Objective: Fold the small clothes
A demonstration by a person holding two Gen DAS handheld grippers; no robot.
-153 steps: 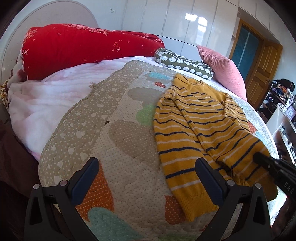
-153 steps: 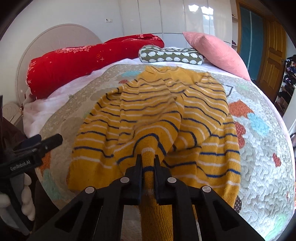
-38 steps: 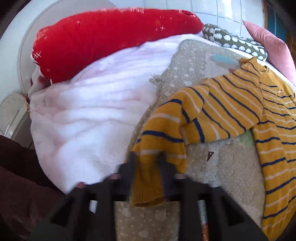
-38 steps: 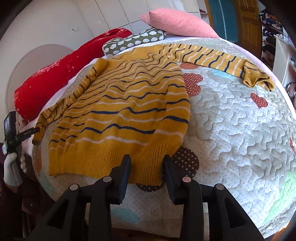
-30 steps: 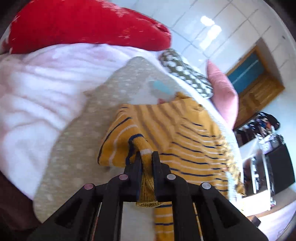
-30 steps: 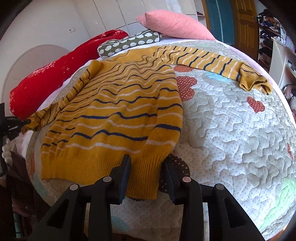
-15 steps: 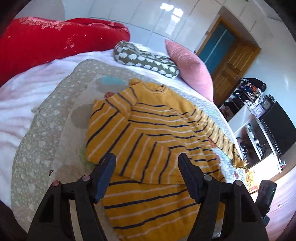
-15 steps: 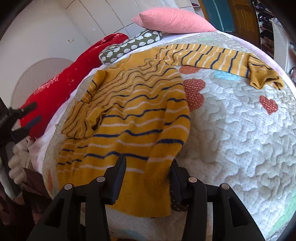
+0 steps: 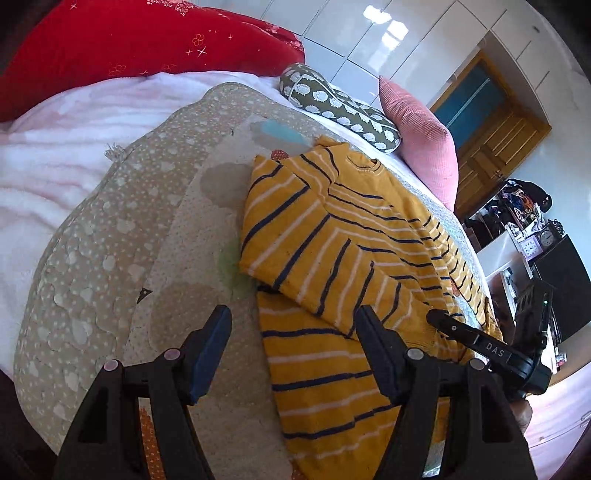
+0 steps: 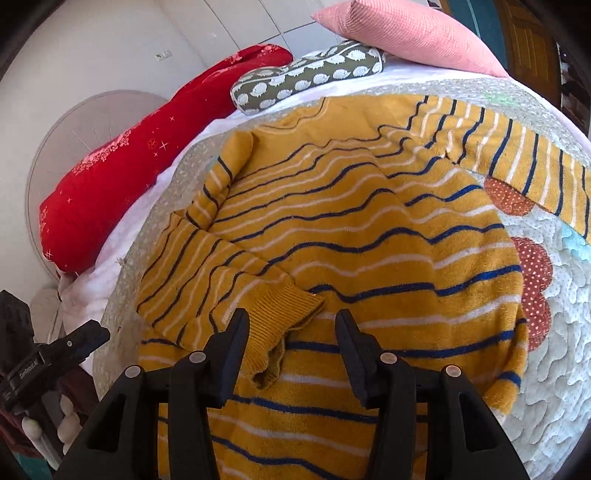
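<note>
Sleeve let go: left gripper (image 9: 291, 350) now wide and empty, right gripper (image 10: 291, 343) half open, holding nothing. Sweater (image 10: 369, 236) flat mid-quilt (image 9: 147, 229), near sleeve (image 10: 221, 280) folded across; other sleeve next.

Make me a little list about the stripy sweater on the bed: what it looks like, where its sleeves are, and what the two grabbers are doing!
garment: yellow striped sweater, lying on the quilt
one sleeve: folded sleeve lies across the body
other sleeve: spread sleeve lies out on the quilt
left gripper: open, holding nothing
right gripper: open, over the folded sleeve's cuff
behind: pink pillow, red bolster
</note>
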